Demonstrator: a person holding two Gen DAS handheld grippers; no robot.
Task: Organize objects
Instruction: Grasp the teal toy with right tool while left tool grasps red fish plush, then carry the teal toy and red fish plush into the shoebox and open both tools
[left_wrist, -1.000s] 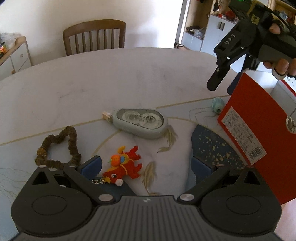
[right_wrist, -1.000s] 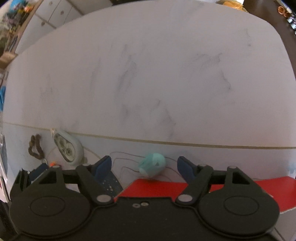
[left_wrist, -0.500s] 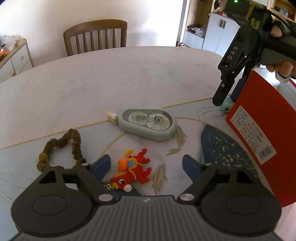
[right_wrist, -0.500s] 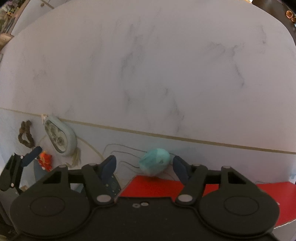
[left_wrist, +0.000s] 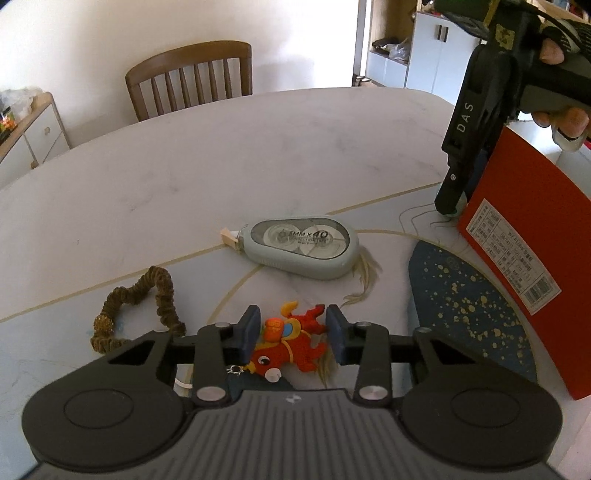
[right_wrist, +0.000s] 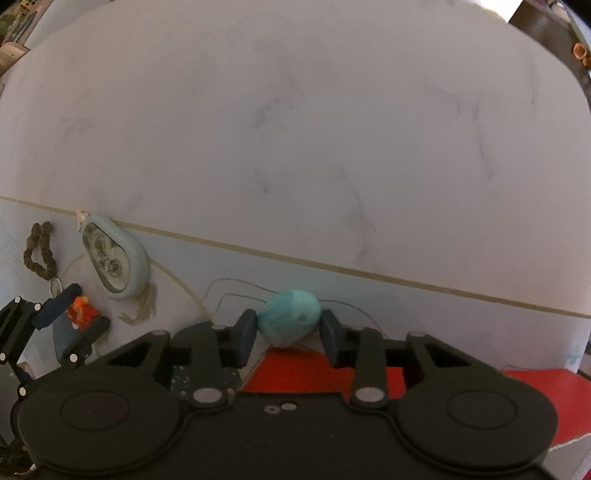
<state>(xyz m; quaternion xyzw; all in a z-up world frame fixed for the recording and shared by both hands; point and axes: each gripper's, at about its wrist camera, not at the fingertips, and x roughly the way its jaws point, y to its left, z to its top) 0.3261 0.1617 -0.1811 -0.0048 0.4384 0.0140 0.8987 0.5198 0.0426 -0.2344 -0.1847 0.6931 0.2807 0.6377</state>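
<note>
While both grippers close at once, each has its own thing between the jaws, so the coming lift turns on how each thing sits in that gap.

Left gripper: small red-and-orange plush animal keychain lies flat on the white marble-look table, right between the two blue pads. Its long axis runs roughly across the gap, tail end toward the right pad, head and metal ring toward the camera and the left pad. The pads look just at its edges; I can't tell whether they press yet. The jaws are closing, so I'd call the grasp not yet seated.

Right gripper: points down at the table from above, with the teal egg-shaped soft lump centred between its pads, right beside the red cardboard box. The left pad looks to be touching the lump and the right one is just off it; the jaws are closing on it. In the left wrist view this gripper stands at the box's far corner, lump mostly hidden behind a finger.

Each hand is nearer its own target, and the two are well apart, so no crossing is needed.

Untouched: the grey-green oval correction tape dispenser mid-table and the brown fabric hair scrunchie to its left, both near the left gripper. The box stands at the right table edge, likely the drop-off, though that is my guess.
</note>
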